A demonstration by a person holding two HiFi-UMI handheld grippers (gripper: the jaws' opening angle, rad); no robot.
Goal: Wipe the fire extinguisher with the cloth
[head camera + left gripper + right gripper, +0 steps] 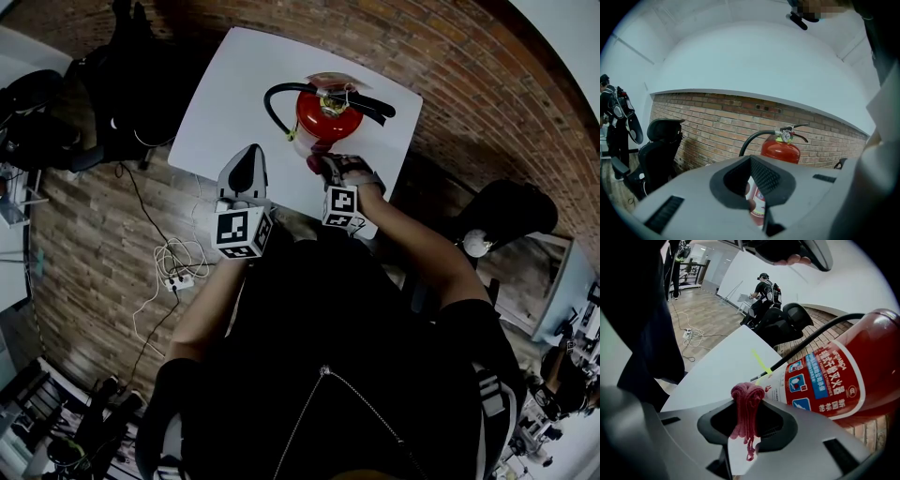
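A red fire extinguisher (322,114) with a black hose stands upright on the white table (234,84). My right gripper (328,169) is shut on a bunched pink cloth (746,405) right beside the extinguisher's lower label (820,380); I cannot tell whether cloth and cylinder touch. The cloth (315,164) shows as a small reddish wad at the cylinder's near side. My left gripper (247,159) hovers over the table to the left of the extinguisher, shut and holding nothing. Through its jaws (758,192) the extinguisher (781,149) shows straight ahead.
A brick wall (717,122) runs behind the table. Black office chairs stand at the far left (131,84) and at the right (506,211). A white cable and power strip (178,267) lie on the wooden floor. A person (765,290) stands far off.
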